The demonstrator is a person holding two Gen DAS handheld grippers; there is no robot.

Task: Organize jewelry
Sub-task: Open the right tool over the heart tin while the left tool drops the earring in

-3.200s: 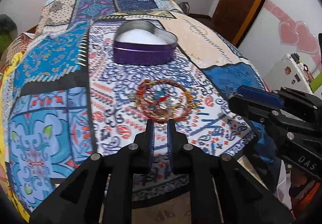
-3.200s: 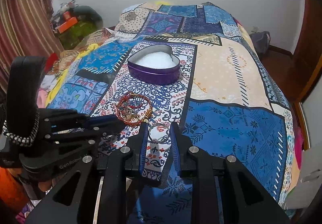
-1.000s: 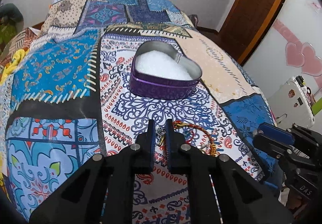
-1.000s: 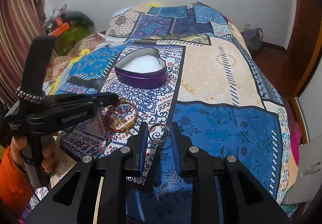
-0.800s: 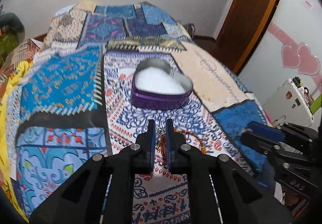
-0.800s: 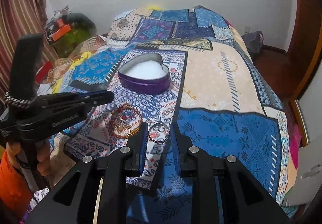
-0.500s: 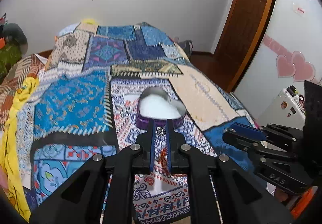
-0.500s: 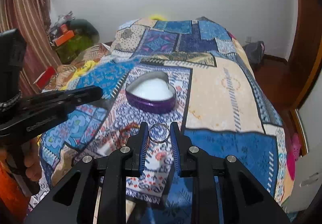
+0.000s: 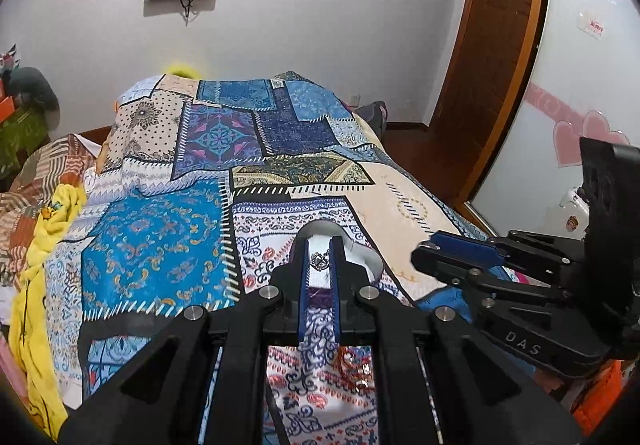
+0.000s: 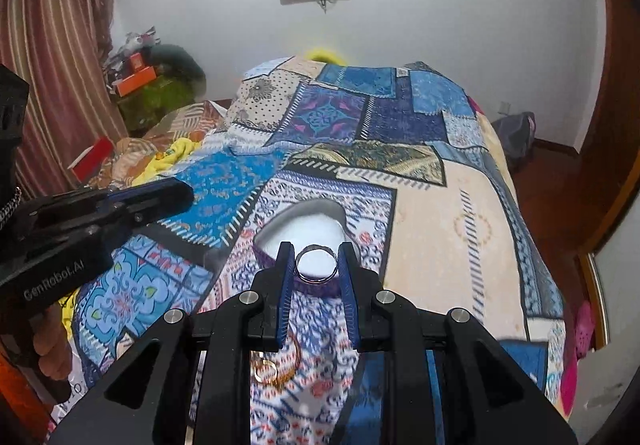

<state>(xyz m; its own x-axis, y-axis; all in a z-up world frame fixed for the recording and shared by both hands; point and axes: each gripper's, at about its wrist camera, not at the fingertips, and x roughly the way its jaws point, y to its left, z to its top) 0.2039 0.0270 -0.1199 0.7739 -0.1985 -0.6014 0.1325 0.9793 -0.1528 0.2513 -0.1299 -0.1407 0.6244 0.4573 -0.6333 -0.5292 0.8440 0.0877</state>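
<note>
Two grippers, ring (image 10: 316,265) upright, facing camera

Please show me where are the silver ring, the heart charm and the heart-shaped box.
ring (image 10: 316,266), right wrist view, lower band
charm (image 9: 319,260), left wrist view, centre of the heart
box (image 10: 296,214), right wrist view, inner metal wall

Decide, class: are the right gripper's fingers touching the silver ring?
Touching. The right wrist view shows the silver ring wedged between the right gripper's blue finger pads, its rim meeting both, above the heart-shaped tin.
</note>
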